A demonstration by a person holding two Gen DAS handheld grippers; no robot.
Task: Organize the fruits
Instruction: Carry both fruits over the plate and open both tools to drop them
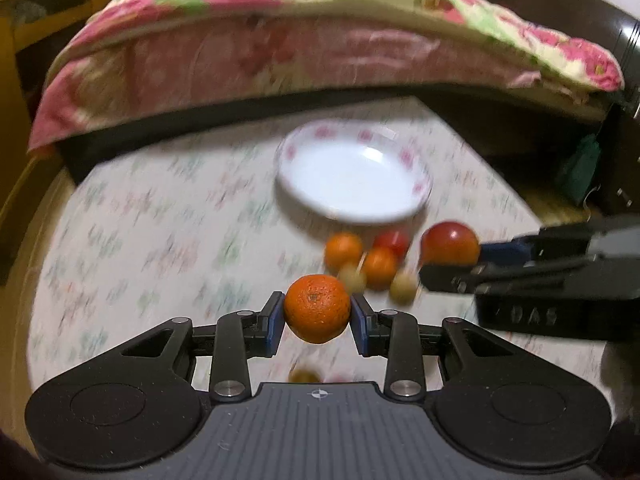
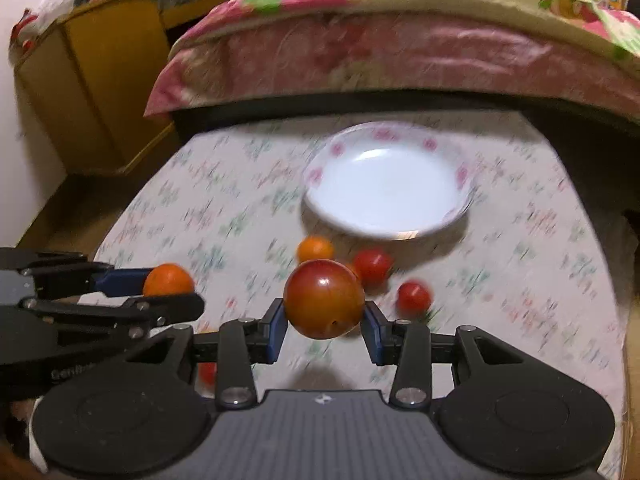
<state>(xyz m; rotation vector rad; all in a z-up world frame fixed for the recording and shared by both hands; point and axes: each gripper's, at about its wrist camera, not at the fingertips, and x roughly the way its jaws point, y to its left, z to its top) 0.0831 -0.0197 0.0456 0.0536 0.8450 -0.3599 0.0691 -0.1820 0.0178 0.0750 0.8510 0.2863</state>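
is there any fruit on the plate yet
No, the plate shows only its bare white middle, and the loose fruit lies on the cloth in front of it.

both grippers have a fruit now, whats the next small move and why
Probably carry both forward over the plate. The left hand-held gripper is shut on an orange, and the right hand-held gripper is shut on a red tomato. Both fruits look clear of the tablecloth, and the plate beyond them holds nothing.
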